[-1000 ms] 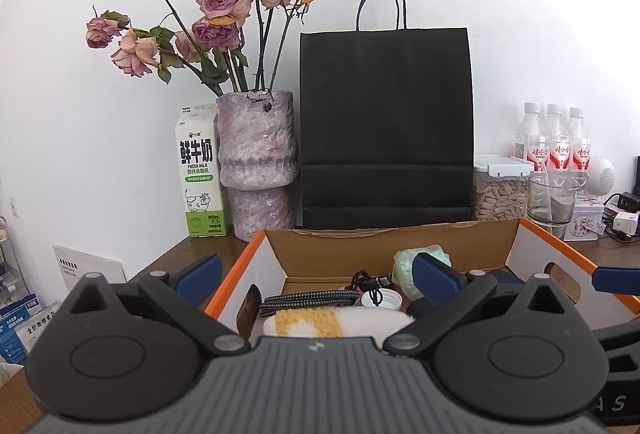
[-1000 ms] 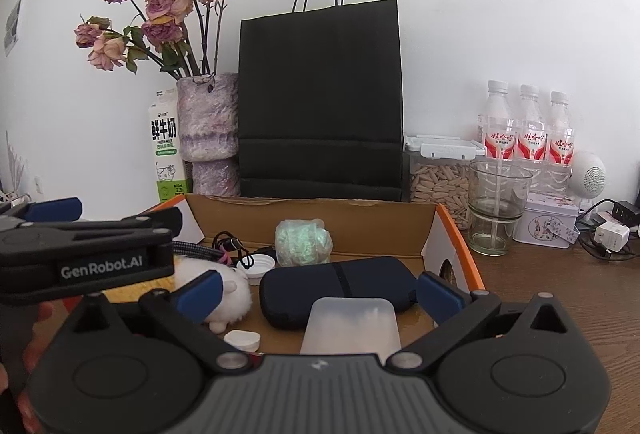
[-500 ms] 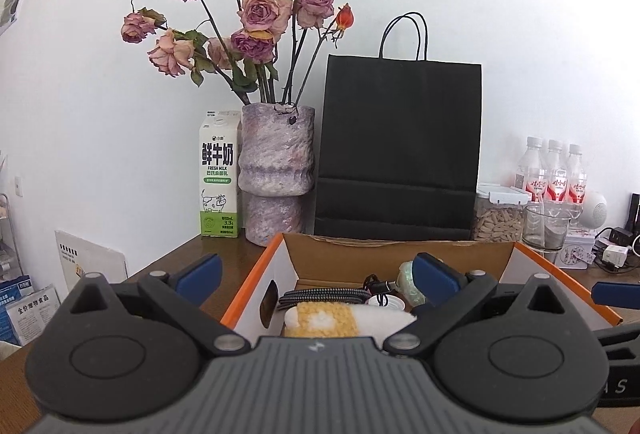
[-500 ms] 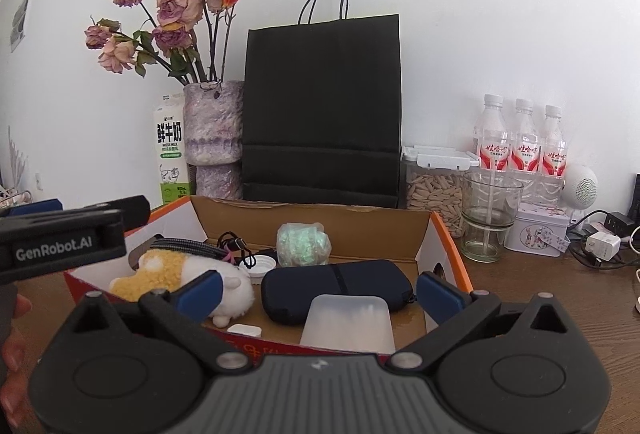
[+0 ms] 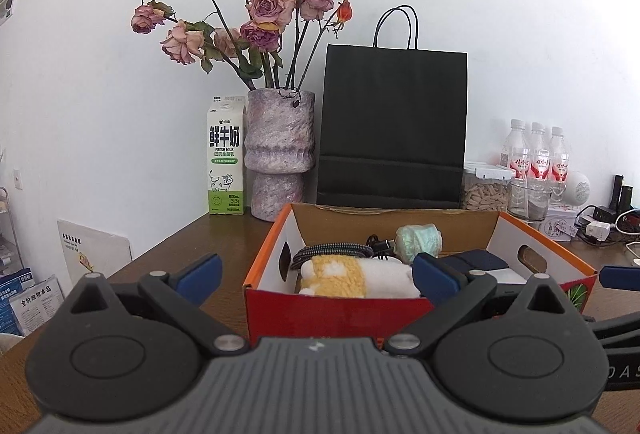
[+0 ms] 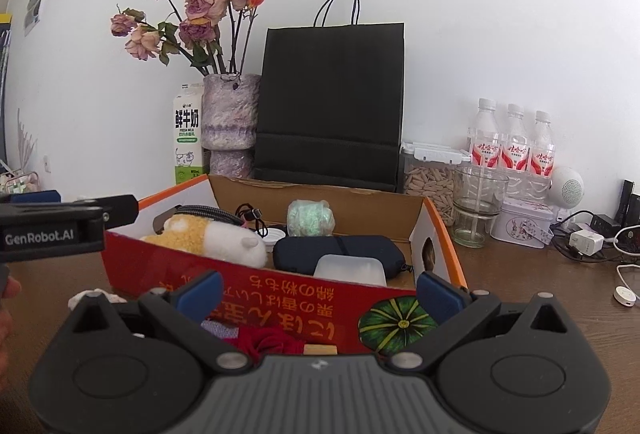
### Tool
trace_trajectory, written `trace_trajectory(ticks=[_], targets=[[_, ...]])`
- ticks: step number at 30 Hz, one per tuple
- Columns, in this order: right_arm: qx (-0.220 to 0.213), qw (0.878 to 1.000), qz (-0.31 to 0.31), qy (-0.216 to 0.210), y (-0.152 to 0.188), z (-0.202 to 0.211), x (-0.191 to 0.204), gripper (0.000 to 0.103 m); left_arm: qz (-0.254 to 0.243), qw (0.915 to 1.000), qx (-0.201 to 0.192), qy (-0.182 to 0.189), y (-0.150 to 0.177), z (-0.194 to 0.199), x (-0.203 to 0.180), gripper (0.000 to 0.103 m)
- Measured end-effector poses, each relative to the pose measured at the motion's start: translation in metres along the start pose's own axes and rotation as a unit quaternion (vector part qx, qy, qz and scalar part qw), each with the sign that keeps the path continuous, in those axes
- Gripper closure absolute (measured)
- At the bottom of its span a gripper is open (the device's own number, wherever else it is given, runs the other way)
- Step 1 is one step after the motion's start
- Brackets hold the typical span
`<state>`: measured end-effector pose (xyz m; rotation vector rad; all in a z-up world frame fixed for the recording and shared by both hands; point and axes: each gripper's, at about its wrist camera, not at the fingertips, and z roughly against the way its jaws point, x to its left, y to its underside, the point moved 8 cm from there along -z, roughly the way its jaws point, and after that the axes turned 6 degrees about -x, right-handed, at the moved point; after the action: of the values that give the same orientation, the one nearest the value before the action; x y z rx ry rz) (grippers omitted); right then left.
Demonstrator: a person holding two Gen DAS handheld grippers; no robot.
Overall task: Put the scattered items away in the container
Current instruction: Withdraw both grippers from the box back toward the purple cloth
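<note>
The red-and-orange cardboard box (image 6: 280,298) is sitting on the brown wooden table (image 6: 540,298), holding a yellow-and-white plush toy (image 6: 208,234) and a dark blue pouch (image 6: 340,252). Both the left gripper (image 5: 316,270) and right gripper (image 6: 318,292) are hovering before it, jaws spread wide, gripping nothing.

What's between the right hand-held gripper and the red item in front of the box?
Nothing visible. The red item lies on the table before the box's red front wall, directly between the open right hand-held gripper fingers; its near part is hidden by the gripper body.
</note>
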<state>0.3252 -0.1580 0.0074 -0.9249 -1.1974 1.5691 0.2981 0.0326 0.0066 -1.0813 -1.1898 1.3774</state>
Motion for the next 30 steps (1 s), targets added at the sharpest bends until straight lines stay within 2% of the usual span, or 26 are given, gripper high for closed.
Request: trace_trajectory(ticks=[16,23,30], targets=[[0.028,0.999,-0.011,-0.016,0.030,0.050,0.009,0.000,-0.010,0.9993,0.035,-0.005,0.022,0.037,0.019,0.000],[0.037,0.999,-0.006,-0.018,0.037,0.061,0.013,0.000,-0.019,0.9993,0.027,-0.019,0.028,0.054,0.033,0.000],[0.045,0.999,-0.004,-0.020,0.039,0.064,0.014,0.000,-0.029,0.9989,0.032,-0.019,0.033,0.061,0.037,0.000]])
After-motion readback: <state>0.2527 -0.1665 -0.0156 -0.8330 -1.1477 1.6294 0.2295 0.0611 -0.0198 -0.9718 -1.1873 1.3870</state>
